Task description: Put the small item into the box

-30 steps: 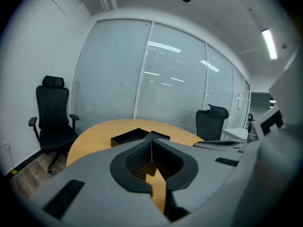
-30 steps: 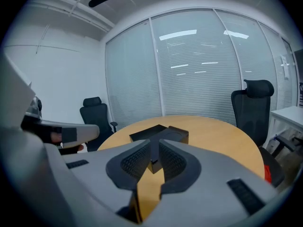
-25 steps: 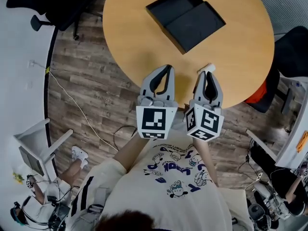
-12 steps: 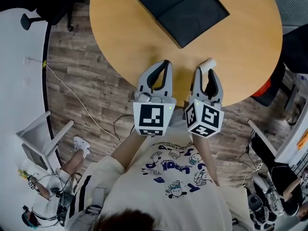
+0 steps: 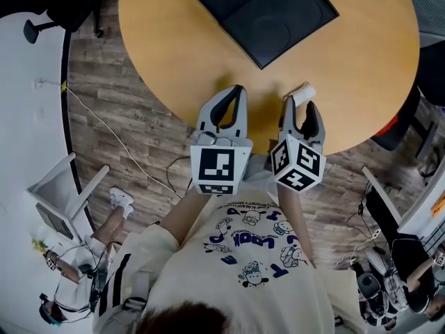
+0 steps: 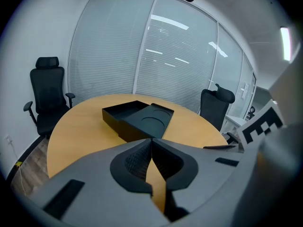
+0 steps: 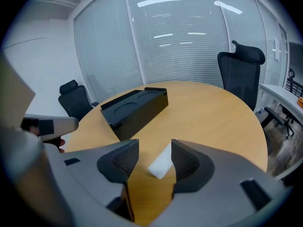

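**Desk:** What are your claws doing?

**Operator:** In my head view both sit at the near edge of the round table point(image 5: 174, 54), about the middle of the frame. My left claw point(image 5: 239, 91) is closed with nothing in it. Its own view shows the two tips meeting over bare wood. My right claw point(image 7: 154, 146) has just been opening, and its jaws stand wide apart.

**Desk:** And the small item?

**Operator:** The white piece point(image 7: 161, 163) lies flat on the table between the right claw's jaws, in the lower middle of that claw's view. It sits close against the right-hand finger point(image 7: 189, 162), and I cannot tell whether the two touch. The left-hand pad is clear of it. In the head view it shows at the right claw's tips, a little right of centre.

**Desk:** Where is the box?

**Operator:** The black box point(image 5: 278, 26) is at the top centre of the head view. It lies open with its two halves side by side, well apart from the piece. In the right claw's view it is left of centre, beyond the jaws. In the left claw's view it sits in the centre, just above the closed tips. A black office chair point(image 7: 241, 74) stands behind the table at the right of the right claw's view.
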{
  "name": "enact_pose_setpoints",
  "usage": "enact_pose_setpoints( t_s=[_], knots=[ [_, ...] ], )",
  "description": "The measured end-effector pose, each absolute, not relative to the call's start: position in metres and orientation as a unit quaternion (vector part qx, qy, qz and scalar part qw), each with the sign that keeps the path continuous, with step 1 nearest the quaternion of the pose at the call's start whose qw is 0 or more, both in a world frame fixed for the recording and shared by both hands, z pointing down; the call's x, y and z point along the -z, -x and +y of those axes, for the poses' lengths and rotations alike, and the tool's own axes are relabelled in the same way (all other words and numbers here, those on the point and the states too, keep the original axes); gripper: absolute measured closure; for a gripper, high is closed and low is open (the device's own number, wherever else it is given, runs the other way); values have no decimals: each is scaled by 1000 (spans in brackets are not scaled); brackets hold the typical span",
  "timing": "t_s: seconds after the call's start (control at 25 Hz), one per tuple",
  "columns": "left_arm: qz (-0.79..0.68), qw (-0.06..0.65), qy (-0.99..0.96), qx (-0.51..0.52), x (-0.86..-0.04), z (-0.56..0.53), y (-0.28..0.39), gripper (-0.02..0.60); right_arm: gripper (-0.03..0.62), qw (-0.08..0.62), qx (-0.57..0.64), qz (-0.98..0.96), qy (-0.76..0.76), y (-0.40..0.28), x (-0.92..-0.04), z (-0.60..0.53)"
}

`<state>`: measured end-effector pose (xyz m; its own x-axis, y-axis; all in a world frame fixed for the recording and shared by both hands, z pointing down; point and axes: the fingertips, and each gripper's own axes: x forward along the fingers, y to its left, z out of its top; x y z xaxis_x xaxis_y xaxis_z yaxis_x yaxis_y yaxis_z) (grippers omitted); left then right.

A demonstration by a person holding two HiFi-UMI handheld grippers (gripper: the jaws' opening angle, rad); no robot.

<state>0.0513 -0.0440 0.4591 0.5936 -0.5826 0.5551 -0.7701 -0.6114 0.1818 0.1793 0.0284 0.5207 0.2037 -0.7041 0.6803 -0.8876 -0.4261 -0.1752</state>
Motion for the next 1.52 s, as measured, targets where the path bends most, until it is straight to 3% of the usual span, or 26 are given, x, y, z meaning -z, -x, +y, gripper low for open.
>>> enact_pose_setpoints(
  t_s=[1.2,1.52],
  knots=[
    [-395,244,-848,-258,-499,-52,-46,563,381,134,-425,-454,-772,-195,-572,36],
    [-397,253,-844,-256,-501,-52,-43,563,439,124,-434,-454,-768,-193,-572,30]
  ],
)
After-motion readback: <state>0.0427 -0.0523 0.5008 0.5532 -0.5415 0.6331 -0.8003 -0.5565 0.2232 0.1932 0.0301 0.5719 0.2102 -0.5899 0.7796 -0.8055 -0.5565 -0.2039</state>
